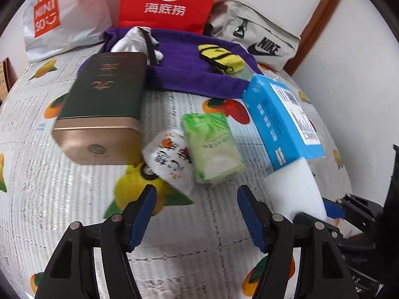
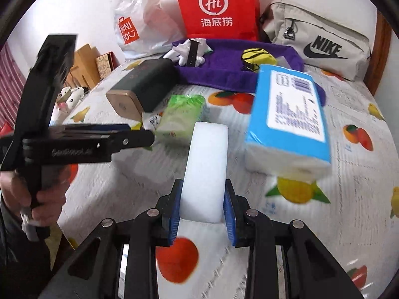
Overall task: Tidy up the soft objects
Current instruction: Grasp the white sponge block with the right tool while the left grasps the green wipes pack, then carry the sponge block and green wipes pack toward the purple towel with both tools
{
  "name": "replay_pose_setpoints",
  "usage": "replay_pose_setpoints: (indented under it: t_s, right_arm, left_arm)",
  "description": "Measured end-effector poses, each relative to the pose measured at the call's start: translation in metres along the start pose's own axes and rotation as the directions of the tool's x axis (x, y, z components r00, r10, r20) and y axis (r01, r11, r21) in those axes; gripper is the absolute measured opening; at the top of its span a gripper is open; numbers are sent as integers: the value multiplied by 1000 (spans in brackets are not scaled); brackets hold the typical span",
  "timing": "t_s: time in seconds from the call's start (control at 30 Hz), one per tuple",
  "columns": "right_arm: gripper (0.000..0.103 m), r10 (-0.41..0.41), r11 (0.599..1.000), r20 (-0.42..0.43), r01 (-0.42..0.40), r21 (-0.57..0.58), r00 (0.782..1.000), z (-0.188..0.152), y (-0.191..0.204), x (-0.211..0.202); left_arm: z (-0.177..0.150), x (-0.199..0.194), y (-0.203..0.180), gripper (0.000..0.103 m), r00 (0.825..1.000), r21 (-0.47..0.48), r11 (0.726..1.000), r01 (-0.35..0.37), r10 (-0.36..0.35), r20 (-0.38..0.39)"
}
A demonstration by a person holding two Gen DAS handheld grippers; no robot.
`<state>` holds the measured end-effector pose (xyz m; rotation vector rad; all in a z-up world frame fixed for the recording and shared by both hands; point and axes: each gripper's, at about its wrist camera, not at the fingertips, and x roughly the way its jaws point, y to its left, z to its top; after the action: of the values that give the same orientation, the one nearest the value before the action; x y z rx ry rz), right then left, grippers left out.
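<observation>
White foam fills the right gripper (image 2: 202, 200), whose blue pads (image 2: 174, 206) press both sides of an upright white sponge block (image 2: 207, 164) held above a fruit-print tablecloth (image 2: 349, 199). To its left, the left gripper (image 1: 197, 199) hangs with jaws apart and nothing between them, gripped by a person's hand (image 2: 47, 199). Just ahead of the open jaws lie a green-wrapped tissue pack (image 1: 212, 147) and a small white printed sachet (image 1: 172, 164), touching each other, with a dark green and gold tin (image 1: 104, 102) to their left. Right of the held sponge sits a blue tissue pack (image 2: 286, 114). Beyond these lies a purple towel (image 1: 189, 74) carrying a yellow pouch (image 1: 219, 57) and a crumpled white cloth (image 1: 134, 42). Against the far wall stand a red paper bag (image 2: 217, 7), a white Miniso plastic bag (image 2: 134, 25) and a grey Nike bag (image 2: 319, 39).
</observation>
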<state>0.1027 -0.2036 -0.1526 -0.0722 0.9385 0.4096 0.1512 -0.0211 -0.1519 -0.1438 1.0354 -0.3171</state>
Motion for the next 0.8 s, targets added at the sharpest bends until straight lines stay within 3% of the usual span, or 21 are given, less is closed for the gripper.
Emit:
replay_pose_setpoints:
  t_s: [0.33,0.57,0.7,0.8]
  right_arm:
    - [31,-105,994,2,105,18,994,-35,-37,-18]
    - [32,-91,994,15,90,64,996,-39,-48,-17]
    - [34,-91,993,7,91,73,996,-41,-49,-12]
    - [37,-96,991,3,95,94,995,-39,-52,-8]
  left_arm:
    - [11,15,-24,71,996,10,996,-83,83,24]
    - [25,38,-33,72,983,8,983,-183,182,28]
    - [33,43,-35,71,984,-1,985,-173,173,35]
    - [31,45,-38,54,975,27,976,-215,213,62]
